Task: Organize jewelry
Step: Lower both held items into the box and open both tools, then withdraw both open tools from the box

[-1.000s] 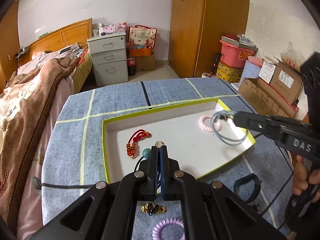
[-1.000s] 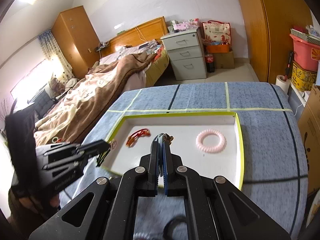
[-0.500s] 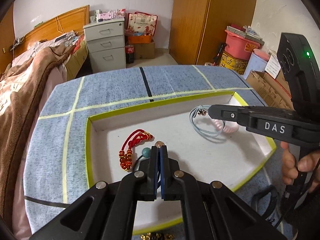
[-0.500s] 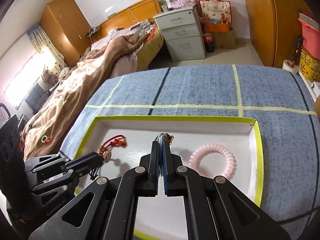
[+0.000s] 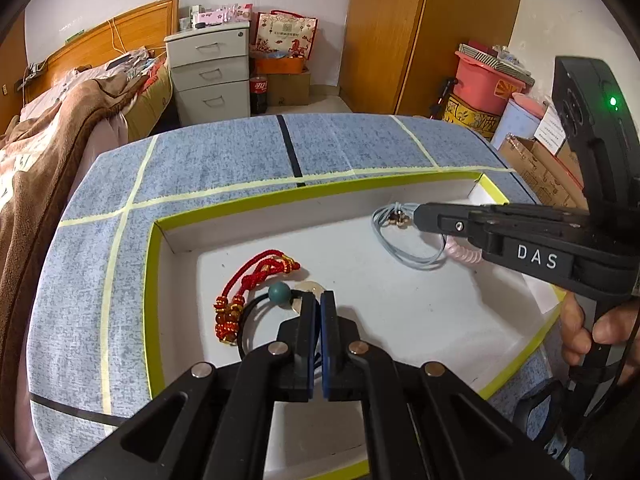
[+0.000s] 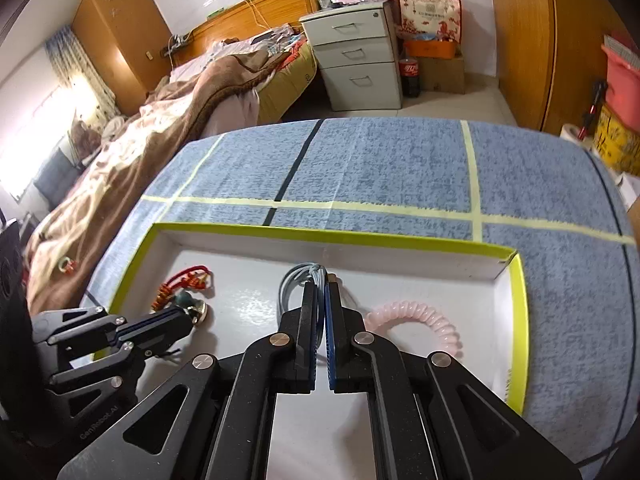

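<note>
While both grippers are hanging over tray (image 5: 154, 264), left gripper (image 5: 318, 300) is pinching black bead cord (image 5: 250, 314) beside red bracelet (image 5: 256, 280); right gripper (image 6: 322, 286) is clamping grey cord (image 6: 290, 280), pink coil (image 6: 416, 314) lying just right.

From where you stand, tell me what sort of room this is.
A bedroom, most likely: a bed with a rumpled brown blanket, a grey drawer unit beside it, and a tall wooden wardrobe.
</note>
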Available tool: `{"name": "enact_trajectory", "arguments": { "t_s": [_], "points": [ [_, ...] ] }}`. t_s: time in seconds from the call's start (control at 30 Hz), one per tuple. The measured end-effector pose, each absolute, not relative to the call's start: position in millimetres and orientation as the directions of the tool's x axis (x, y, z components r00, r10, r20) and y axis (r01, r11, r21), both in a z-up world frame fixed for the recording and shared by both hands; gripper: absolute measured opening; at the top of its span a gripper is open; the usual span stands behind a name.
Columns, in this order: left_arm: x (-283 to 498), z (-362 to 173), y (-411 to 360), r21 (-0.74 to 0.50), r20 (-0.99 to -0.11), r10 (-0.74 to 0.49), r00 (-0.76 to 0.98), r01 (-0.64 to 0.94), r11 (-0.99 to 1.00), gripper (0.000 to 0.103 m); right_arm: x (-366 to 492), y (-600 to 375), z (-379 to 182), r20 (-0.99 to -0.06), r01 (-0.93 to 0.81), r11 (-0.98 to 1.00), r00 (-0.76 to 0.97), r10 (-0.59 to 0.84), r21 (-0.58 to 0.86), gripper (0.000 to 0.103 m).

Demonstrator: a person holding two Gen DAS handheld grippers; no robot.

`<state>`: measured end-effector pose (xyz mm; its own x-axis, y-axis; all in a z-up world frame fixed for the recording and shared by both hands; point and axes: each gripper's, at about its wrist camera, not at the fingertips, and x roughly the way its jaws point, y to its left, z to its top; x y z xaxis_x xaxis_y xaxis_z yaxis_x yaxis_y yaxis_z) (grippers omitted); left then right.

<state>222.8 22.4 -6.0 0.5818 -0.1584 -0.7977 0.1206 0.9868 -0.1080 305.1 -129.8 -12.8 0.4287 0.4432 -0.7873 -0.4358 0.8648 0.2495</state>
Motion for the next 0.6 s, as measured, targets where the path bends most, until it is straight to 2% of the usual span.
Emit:
{"name": "enact_trajectory", "arguments": {
  "t_s": [0.13,0.2,0.33,0.37,0.43,0.57,0.6],
  "points": [
    [224.2,-7.9,22.9,-0.123,-0.8,-0.171,0.574,0.123,0.985,0.004,306.3,-129.2,-12.7,-0.794,-0.432,0.876,0.445,0.414,0.215,0.004],
    [224.0,-8.4,22.8,-0.116,-0.803,-0.163,0.573,0.119,0.986,0.006,305.6,-128.8,-11.5,-0.791,-0.432,0.878,0.455,0.408,0.204,0.011],
    [223.4,-7.6,23.8,-0.122,-0.799,-0.165,0.578,0.113,0.986,0.026,306.6,-129.8,-10.1,-0.786,-0.432,0.875,0.453,0.42,0.218,0.026],
    [223.1,-7.6,24.1,-0.122,-0.8,-0.164,0.578,0.111,0.986,0.026,306.4,-129.9,-9.5,-0.787,-0.431,0.877,0.458,0.415,0.212,0.032],
    [222.3,-7.4,24.7,-0.124,-0.8,-0.165,0.577,0.109,0.986,0.026,306.4,-129.9,-9.1,-0.786,-0.431,0.877,0.458,0.415,0.212,0.038],
    [219.1,-4.5,24.3,-0.122,-0.8,-0.164,0.577,0.112,0.986,0.028,303.8,-131.9,-5.4,-0.778,-0.427,0.878,0.468,0.419,0.216,0.038],
    [217.4,-3.0,24.0,-0.12,-0.799,-0.163,0.579,0.112,0.986,0.033,302.0,-132.0,-3.9,-0.777,-0.425,0.879,0.471,0.418,0.215,0.038]
  ]
}}
